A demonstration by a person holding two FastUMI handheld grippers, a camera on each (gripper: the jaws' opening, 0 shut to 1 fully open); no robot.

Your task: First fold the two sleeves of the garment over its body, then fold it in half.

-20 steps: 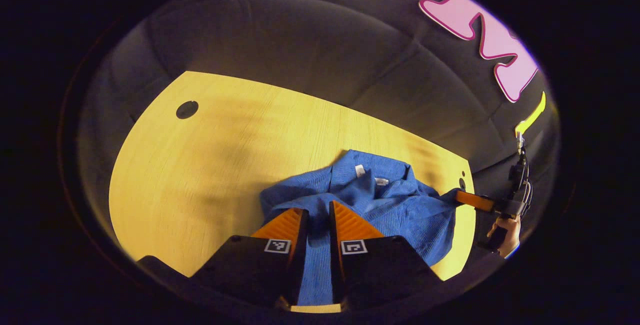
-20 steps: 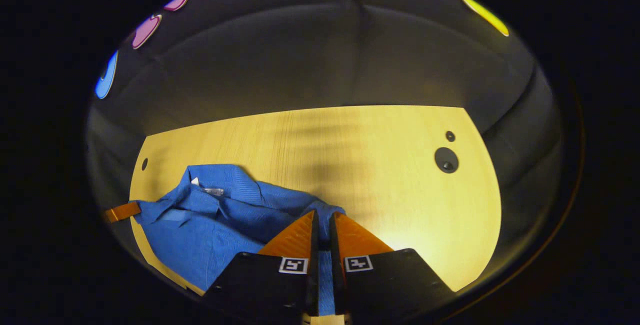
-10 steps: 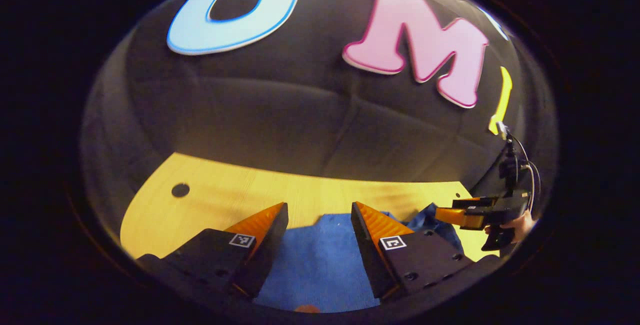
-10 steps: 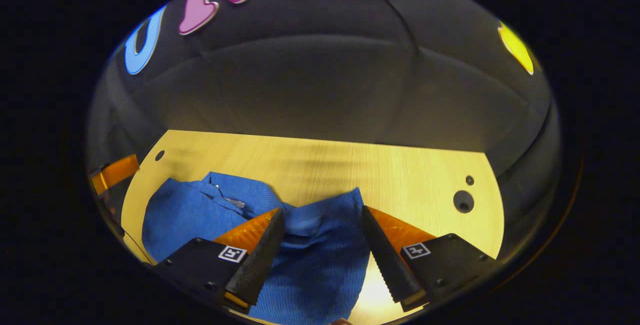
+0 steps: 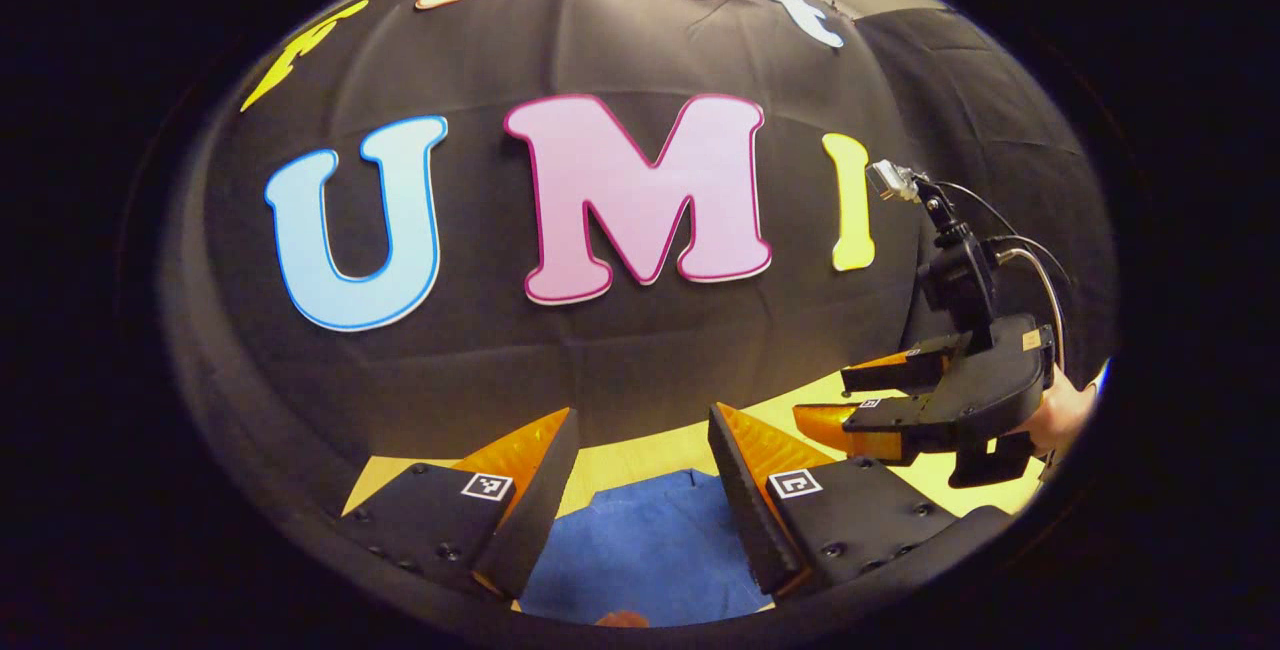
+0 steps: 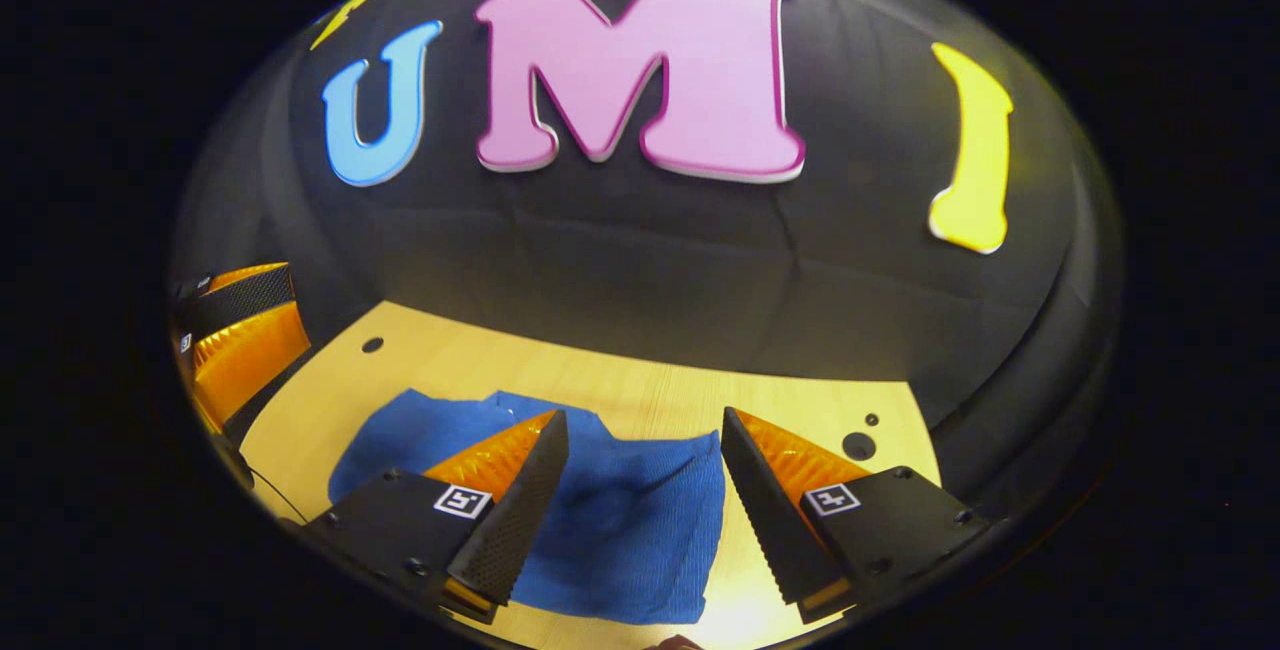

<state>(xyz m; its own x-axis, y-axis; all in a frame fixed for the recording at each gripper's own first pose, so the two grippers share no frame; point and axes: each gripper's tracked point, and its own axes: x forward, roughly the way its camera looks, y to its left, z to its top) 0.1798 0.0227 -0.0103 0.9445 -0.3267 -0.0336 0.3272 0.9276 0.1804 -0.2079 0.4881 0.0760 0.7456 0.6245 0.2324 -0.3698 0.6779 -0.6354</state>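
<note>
Both grippers are open and holding nothing. In the left gripper view the left gripper (image 5: 640, 475) has its fingers spread wide, with the blue garment (image 5: 645, 555) lying between and below them. In the right gripper view the right gripper (image 6: 645, 490) is equally spread over the same garment (image 6: 620, 525).

Step in hand, as I judge it: release and lift away after a fold. The garment lies as a compact, roughly rectangular stack on the counter (image 6: 600, 380), so the fold looks done or close to it. To do it well, pull both grippers straight up and back with the fingers wide so no ridged pad snags the knit and drags the top layer. Then check that the edges line up; the left part looks a bit rounded and loose, so it may want a tuck.

Materials: the garment is soft ribbed knit with a fine line texture, limp, with layered edges. The fingers are wedge-shaped with serrated inner faces. The counter is smooth pale wood grain with small dark round holes (image 6: 858, 446) toward the far right.

Farther off, the right gripper (image 5: 880, 400) also shows at the right of the left gripper view, open and off the cloth, with a hand (image 5: 1060, 410) behind it.
</note>
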